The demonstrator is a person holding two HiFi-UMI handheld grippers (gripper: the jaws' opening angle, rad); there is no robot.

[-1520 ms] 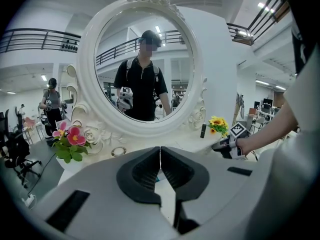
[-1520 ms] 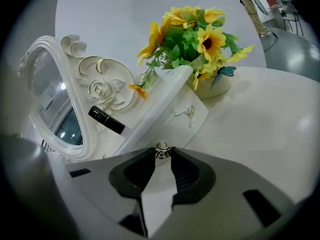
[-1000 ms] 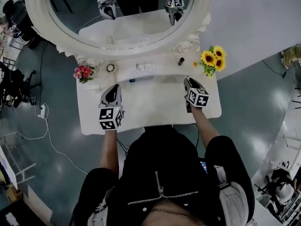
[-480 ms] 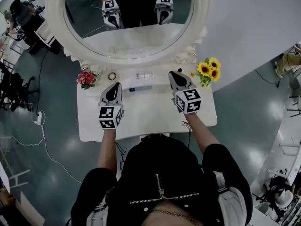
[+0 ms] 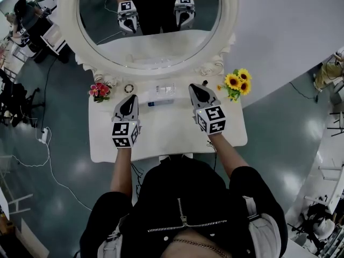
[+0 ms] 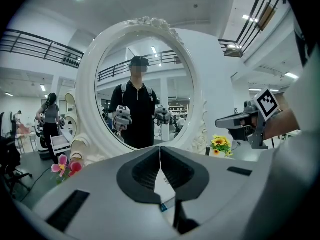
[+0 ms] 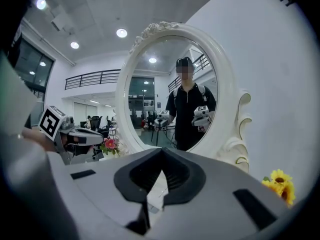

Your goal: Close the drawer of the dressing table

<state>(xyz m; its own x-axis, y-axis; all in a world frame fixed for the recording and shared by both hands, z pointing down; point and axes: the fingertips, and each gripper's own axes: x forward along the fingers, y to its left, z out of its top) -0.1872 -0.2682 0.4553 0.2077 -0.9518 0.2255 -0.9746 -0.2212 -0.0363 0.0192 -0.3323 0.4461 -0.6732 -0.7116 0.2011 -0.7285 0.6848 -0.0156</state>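
Note:
The white dressing table [image 5: 161, 136] stands below me with its oval mirror [image 5: 148, 20] at the back. Its drawer front lies under the table's front edge and is mostly hidden by my body; only a white strip [image 5: 175, 156] shows there. My left gripper [image 5: 129, 106] hovers over the left of the table top, jaws shut and empty [image 6: 160, 149]. My right gripper [image 5: 195, 89] hangs over the right of the top, pointing at the mirror, jaws shut with nothing between them [image 7: 161, 151]. Each gripper shows in the other's view: the right [image 6: 235, 121], the left [image 7: 95, 133].
Pink flowers [image 5: 98, 89] stand at the back left and sunflowers [image 5: 236, 83] at the back right. A small ring [image 5: 128, 88], a clear holder [image 5: 164, 88] and a blue-white item [image 5: 160, 102] lie before the mirror. A cable and plug strip [image 5: 44, 136] lie on the floor at left.
My right gripper has risen from the table's right front edge and moved left towards the mirror. The left gripper has lifted slightly in place.

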